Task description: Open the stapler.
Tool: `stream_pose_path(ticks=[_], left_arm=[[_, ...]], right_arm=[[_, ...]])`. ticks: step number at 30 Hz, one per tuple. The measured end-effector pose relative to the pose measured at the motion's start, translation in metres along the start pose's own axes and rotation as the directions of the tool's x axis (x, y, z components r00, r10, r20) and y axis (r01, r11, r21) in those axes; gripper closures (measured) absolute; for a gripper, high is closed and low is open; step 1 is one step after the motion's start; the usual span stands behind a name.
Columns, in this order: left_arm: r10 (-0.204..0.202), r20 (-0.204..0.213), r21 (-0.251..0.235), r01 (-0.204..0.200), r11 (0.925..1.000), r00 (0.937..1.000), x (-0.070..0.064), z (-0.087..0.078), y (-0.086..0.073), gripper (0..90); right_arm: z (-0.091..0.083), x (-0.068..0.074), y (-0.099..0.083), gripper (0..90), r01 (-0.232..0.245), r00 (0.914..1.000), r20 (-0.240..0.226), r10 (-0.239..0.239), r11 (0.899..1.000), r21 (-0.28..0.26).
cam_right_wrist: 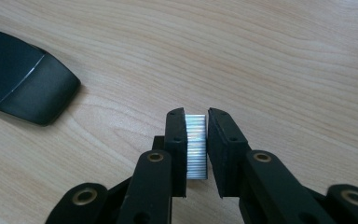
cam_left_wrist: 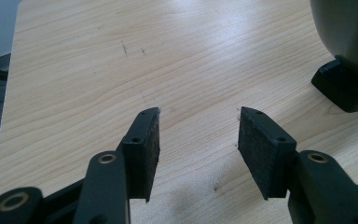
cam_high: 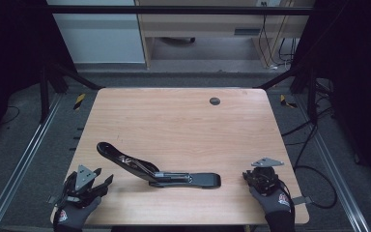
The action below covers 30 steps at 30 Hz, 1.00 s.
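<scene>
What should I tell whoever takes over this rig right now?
Left gripper: open, empty, low over the table's near left corner.
Right gripper: shut on a strip of staples, at the near right.
Stapler: lies opened up mid-table near the front edge, its top arm swung back to the left.
Done: staples picked up. Left, probably: load them into the stapler and close it.

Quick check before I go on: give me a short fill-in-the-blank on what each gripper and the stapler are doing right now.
1. The right gripper is shut on a strip of ____.
2. The left gripper is ____ and holds nothing.
3. The stapler lies ____, its top swung up, on the table.

Missing words: staples; open; open
</scene>
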State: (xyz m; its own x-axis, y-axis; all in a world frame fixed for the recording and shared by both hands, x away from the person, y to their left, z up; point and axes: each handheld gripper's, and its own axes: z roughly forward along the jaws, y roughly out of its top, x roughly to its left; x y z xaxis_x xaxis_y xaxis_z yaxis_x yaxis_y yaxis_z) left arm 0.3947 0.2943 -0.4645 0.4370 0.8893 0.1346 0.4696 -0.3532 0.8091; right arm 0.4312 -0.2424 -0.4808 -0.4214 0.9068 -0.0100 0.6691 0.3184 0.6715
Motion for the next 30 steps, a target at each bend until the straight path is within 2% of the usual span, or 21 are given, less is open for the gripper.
stream_pose_path(ticks=[4, 6, 8, 10, 17, 20, 22, 24, 30], left_arm=[[-0.003, -0.001, -0.001, 0.003, 1.0000, 1.0000, 0.000, 0.000, 0.000, 48.5], [-0.004, 0.000, -0.002, 0.004, 1.0000, 1.0000, 0.000, 0.000, 0.000, 48.6], [-0.005, 0.001, -0.002, 0.005, 1.0000, 1.0000, 0.000, 0.000, 0.000, 48.6], [-0.005, 0.003, -0.002, 0.005, 1.0000, 1.0000, 0.001, 0.000, 0.000, 48.6], [-0.011, 0.007, 0.000, 0.011, 0.9999, 0.9999, 0.002, 0.001, -0.001, 48.6], [-0.014, 0.009, 0.000, 0.014, 0.9999, 0.9999, 0.003, 0.002, -0.001, 48.5], [-0.014, 0.010, 0.003, 0.014, 0.9999, 0.9999, 0.003, 0.002, -0.001, 48.5], [-0.011, 0.010, 0.005, 0.011, 0.9999, 0.9999, 0.003, 0.002, -0.001, 48.4], [-0.010, 0.012, 0.009, 0.009, 0.9999, 0.9999, 0.002, 0.003, -0.001, 48.5]], right_arm=[[0.003, 0.000, -0.001, 78.2, 0.008, 1.0000, 0.002, -0.008, 1.000, 0.014], [0.003, 0.000, -0.001, 78.2, -0.008, 1.0000, -0.003, 0.009, 1.000, 0.028], [0.005, -0.001, -0.002, 78.2, 0.006, 0.9999, 0.009, -0.007, 0.999, 0.031], [0.006, 0.000, -0.002, 78.1, -0.006, 1.0000, 0.005, 0.006, 0.999, 0.038], [0.006, 0.001, -0.003, 75.0, 0.009, 0.9999, 0.012, -0.010, 0.999, 0.034], [0.003, 0.002, 0.000, 72.9, 0.019, 0.9997, 0.017, -0.019, 1.000, 0.017], [-0.001, 0.003, 0.003, 71.4, 0.007, 0.9998, 0.016, -0.007, 1.000, 0.012], [-0.004, 0.002, 0.006, 69.5, 0.029, 0.9991, 0.030, -0.029, 1.000, 0.000], [-0.015, 0.002, 0.015, 68.4, 0.035, 0.9986, 0.038, -0.035, 0.999, 0.003]])
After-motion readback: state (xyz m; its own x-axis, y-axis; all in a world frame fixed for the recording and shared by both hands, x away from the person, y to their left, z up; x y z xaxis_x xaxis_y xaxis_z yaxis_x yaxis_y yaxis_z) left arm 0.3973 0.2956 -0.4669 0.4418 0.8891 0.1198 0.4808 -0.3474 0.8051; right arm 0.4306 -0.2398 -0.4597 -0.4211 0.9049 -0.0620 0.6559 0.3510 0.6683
